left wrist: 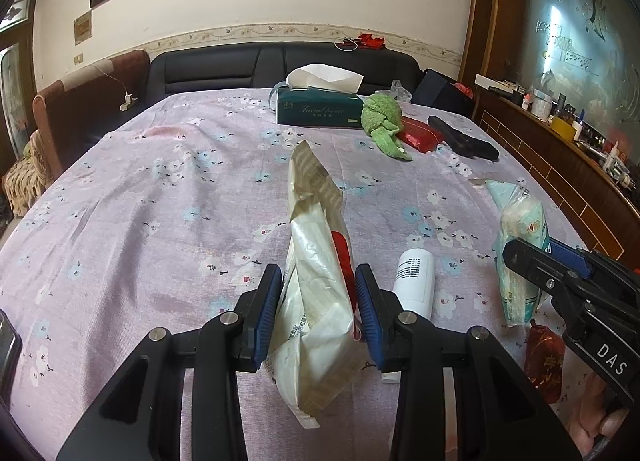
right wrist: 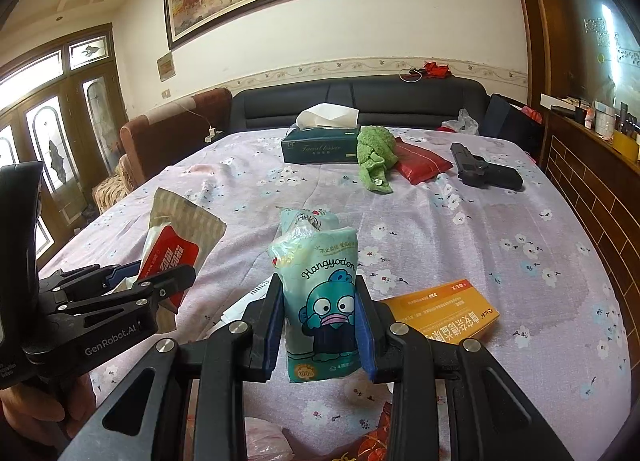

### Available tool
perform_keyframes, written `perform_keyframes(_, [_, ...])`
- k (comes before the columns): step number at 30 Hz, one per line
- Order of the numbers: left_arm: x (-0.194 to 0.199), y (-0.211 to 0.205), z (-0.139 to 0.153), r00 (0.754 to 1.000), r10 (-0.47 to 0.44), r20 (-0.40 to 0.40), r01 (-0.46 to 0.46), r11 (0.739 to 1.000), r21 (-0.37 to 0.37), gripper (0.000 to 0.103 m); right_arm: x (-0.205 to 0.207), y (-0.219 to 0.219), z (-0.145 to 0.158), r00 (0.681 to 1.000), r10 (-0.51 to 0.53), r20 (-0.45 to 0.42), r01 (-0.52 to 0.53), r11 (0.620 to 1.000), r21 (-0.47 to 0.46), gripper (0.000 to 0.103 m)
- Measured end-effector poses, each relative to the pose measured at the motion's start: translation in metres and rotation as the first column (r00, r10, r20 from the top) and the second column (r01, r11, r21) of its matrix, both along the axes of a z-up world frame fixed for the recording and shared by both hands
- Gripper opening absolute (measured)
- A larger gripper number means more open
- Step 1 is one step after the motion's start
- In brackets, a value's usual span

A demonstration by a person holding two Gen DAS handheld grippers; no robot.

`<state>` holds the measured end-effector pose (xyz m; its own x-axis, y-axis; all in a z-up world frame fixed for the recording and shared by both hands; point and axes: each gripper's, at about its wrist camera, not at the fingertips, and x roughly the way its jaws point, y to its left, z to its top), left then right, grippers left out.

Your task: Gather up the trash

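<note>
My left gripper (left wrist: 316,281) is shut on a crumpled white and tan snack bag (left wrist: 316,261) with a red patch, held upright above the bed; the same bag (right wrist: 176,237) and left gripper (right wrist: 160,281) show at the left of the right wrist view. My right gripper (right wrist: 318,293) is shut on a light blue cartoon tissue pack (right wrist: 320,301), also raised. That pack (left wrist: 520,253) shows at the right of the left wrist view, between the right gripper's fingers (left wrist: 532,265). A white bottle (left wrist: 414,281) lies on the sheet beside the left gripper.
On the floral bedsheet (left wrist: 160,221) lie a green tissue box (left wrist: 320,111), a green towel (left wrist: 382,121), a red pouch (left wrist: 420,133), a black toy pistol (right wrist: 484,171), an orange box (right wrist: 444,313) and a red wrapper (left wrist: 544,361). A wooden cabinet (right wrist: 592,221) runs along the right.
</note>
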<state>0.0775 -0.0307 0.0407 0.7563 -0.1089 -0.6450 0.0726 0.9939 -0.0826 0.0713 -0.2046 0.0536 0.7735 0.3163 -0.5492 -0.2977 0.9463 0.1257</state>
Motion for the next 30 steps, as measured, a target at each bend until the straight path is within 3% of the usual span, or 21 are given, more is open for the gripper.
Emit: perform_keyframes(30, [0.0001, -0.0004, -0.0002, 1.000, 0.007, 0.008, -0.007, 1.000, 0.029, 0.036, 0.0008, -0.0014, -0.0007, 1.000, -0.017, 0.012, 0.017, 1.000, -0.026, 0.034])
